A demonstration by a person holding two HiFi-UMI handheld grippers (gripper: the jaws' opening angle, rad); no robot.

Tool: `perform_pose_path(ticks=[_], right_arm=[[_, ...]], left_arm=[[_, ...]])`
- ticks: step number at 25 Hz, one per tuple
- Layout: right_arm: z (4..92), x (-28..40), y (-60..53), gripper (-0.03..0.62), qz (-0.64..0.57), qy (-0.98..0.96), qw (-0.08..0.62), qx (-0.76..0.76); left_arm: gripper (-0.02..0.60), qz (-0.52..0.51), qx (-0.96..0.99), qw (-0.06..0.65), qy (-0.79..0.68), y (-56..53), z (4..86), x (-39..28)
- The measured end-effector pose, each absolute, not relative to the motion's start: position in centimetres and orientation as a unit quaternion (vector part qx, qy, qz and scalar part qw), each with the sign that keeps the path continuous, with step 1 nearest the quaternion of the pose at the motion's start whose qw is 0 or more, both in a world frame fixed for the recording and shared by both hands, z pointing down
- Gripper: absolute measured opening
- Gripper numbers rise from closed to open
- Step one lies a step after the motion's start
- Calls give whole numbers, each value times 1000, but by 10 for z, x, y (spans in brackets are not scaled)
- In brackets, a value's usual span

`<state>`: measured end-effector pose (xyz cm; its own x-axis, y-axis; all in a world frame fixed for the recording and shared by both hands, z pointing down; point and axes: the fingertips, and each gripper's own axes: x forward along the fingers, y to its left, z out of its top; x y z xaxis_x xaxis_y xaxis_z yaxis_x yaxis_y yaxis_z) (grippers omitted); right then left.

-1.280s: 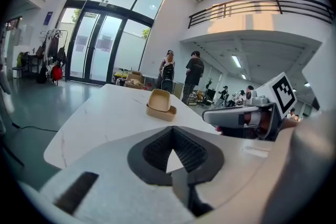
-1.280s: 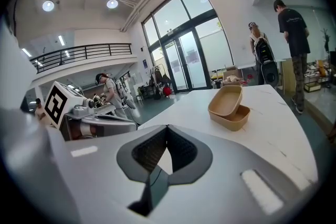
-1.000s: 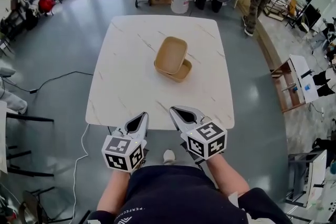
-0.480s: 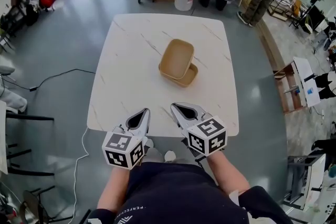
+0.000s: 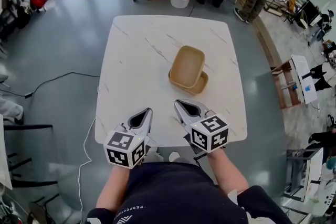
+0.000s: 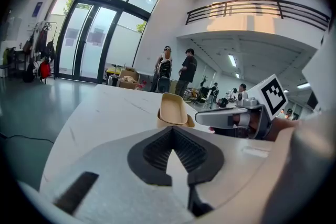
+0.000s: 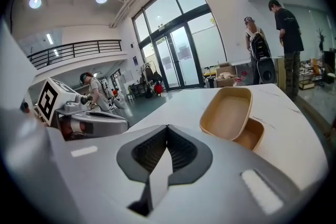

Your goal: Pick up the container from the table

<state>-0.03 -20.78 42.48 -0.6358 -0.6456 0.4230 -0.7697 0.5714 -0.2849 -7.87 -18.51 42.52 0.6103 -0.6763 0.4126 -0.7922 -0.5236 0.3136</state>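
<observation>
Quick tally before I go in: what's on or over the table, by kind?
Containers: 2 (upper container resting askew on lower container, both tan)
Grippers: 2 (left gripper, right gripper, both shut and empty, short of the containers)
Total: 4

Tan container (image 5: 187, 65), white veined table (image 5: 137, 68)

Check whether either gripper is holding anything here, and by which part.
Nothing is held. The left gripper and right gripper are both shut and empty near the front edge of the table; the tan containers sit apart, untouched.
</observation>
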Motion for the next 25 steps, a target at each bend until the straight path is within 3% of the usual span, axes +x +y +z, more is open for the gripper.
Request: perform_pose_path(ticks=[12, 25], right_arm=[[438, -21, -243, 26, 219, -843, 159, 464], [457, 4, -283, 71, 179, -840, 230, 457]], left_arm=[[-5, 126, 881, 249, -383, -221, 439, -117], [-5, 122, 878, 266, -380, -251, 450, -91]])
